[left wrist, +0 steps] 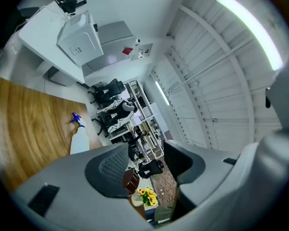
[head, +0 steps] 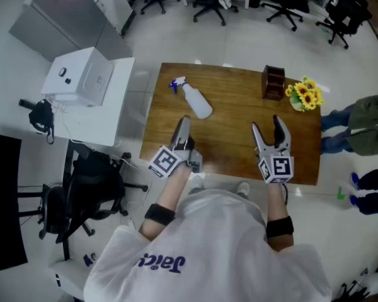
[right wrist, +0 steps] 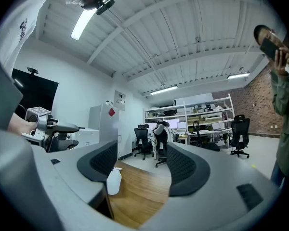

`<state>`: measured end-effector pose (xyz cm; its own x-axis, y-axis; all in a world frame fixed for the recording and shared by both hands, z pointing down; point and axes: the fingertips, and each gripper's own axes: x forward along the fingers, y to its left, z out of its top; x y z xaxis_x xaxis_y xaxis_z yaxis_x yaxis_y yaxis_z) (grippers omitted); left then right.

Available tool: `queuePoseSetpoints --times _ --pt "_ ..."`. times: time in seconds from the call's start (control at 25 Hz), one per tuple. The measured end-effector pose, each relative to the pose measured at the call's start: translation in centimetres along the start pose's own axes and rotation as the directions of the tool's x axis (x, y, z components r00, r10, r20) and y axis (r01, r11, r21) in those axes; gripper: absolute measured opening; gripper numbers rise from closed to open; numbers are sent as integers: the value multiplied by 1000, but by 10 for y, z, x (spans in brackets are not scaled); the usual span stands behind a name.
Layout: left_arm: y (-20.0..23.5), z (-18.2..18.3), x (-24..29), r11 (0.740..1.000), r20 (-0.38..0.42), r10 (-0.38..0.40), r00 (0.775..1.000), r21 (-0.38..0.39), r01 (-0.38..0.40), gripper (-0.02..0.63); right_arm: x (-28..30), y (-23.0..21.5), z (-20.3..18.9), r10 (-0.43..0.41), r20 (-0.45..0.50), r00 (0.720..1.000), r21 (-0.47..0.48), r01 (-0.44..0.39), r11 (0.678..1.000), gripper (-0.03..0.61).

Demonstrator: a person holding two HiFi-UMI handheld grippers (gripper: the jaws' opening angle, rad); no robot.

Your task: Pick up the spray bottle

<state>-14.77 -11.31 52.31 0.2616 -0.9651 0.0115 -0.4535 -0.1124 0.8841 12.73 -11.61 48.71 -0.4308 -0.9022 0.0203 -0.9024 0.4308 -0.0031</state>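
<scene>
A white, smooth plastic spray bottle with a blue trigger head (head: 195, 99) is laid on its side on the brown wood-grain tabletop (head: 233, 153), at the far left part, with its nozzle pointed at the far left corner. It is touched by nothing, so the pick-up is judged not yet begun. The body is rounded and tapers to a narrow neck. A roll is judged likely if it is nudged, so a grip across the body is probably called for.

The grey plastic left gripper (head: 184, 121) is held level over the near part of the tabletop, rolled onto its side and aimed roughly towards the bottle, near it but apart. Its jaws are set narrowly apart with nothing between them. The bottle is seen off to one side of them in the left gripper view.

The grey plastic right gripper (head: 266, 126) is held level at the near right, well apart from the bottle. Its jaws are spread wider and are empty. Dark, curved pads with a fine ribbed texture are seen on both grippers, judged suited to slick plastic.

A small dark brown wooden box (head: 273, 82) and a bunch of yellow sunflowers (head: 305, 95) are placed at the far right, clear of any reach to the bottle.
</scene>
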Motion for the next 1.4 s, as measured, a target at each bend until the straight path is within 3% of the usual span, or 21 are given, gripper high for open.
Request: queuePoseSetpoints --times 0.2,0.52,0.8,1.16,1.4 --pt "4 11 13 998 -18 -17 1000 62 18 235 15 7 2 27 24 999 8 -27 1000 328" --pt "27 31 46 990 -73 36 997 136 -26 235 39 19 1 63 8 998 5 -63 998 328" --pt "56 38 87 974 -177 90 980 220 -50 235 58 29 -5 94 -28 995 2 -94 996 328" --pt "108 40 143 944 -326 221 919 307 -119 234 74 38 -17 114 -71 991 19 -113 993 328" --pt "155 35 179 905 -437 347 830 388 -174 233 81 36 -26 113 -88 990 37 -110 993 328"
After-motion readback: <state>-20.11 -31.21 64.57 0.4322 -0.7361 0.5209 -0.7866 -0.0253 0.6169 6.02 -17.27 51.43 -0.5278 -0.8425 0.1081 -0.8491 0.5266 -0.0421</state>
